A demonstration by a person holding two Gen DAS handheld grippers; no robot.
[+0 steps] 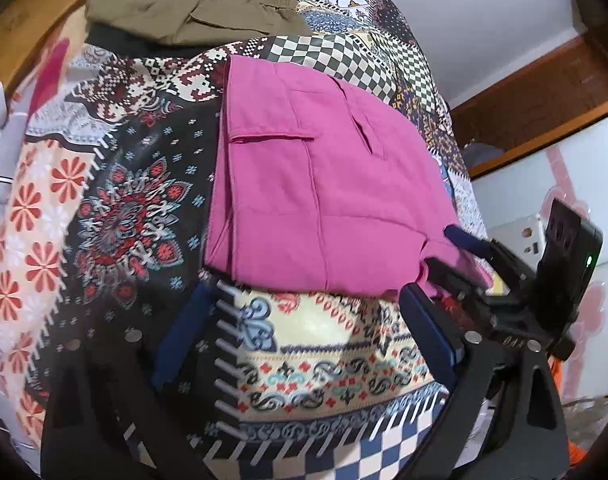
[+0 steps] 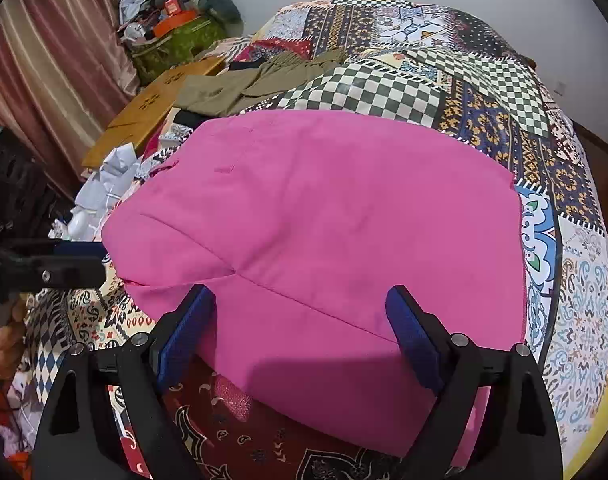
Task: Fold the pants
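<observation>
The pink pants (image 1: 324, 184) lie folded into a thick rectangle on the patterned bedspread (image 1: 115, 208); a pocket flap faces up. My left gripper (image 1: 304, 324) is open and empty, just short of the pants' near edge. The right gripper also shows in the left wrist view (image 1: 444, 248), its blue fingers at the pants' near right corner. In the right wrist view the pants (image 2: 324, 216) fill the middle, and my right gripper (image 2: 299, 328) is open with its fingers standing over the near edge. The left gripper's finger shows at the pants' left corner (image 2: 79, 252).
Folded olive pants (image 1: 191, 12) lie at the far side of the bed, also in the right wrist view (image 2: 255, 80). A wooden board (image 2: 151, 108) and a pile of bags (image 2: 175, 24) stand at the far left. White cloth (image 2: 107, 184) lies left of the pants.
</observation>
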